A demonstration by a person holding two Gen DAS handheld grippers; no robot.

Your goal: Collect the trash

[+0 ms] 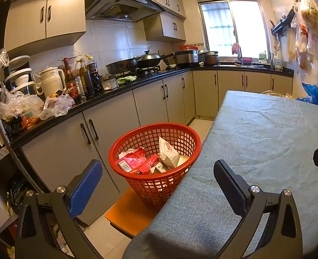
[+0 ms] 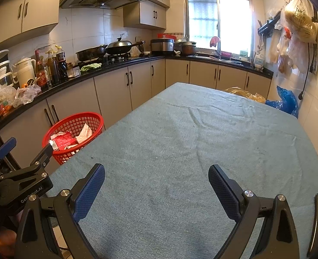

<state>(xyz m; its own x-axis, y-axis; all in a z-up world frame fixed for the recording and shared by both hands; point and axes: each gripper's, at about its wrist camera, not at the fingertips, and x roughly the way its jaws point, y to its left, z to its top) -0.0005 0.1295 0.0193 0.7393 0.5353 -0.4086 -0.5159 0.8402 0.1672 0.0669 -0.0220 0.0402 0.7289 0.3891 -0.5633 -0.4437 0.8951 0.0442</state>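
A red plastic basket (image 1: 187,139) stands on the floor beside the table's left edge. It holds red wrappers (image 1: 135,161), a white bag (image 1: 167,153) and a small box. The basket also shows in the right wrist view (image 2: 94,118). My left gripper (image 1: 158,185) is open and empty, held above the table's left edge close to the basket; it also shows in the right wrist view (image 2: 26,147). My right gripper (image 2: 156,186) is open and empty above the grey-blue tablecloth (image 2: 191,151).
A black counter (image 1: 107,95) with bottles, a kettle, plastic bags and pans runs along the left and back. Cabinets stand below it. An orange stool (image 1: 131,213) sits under the basket. Yellow and blue bags (image 2: 286,101) lie past the table's far right corner.
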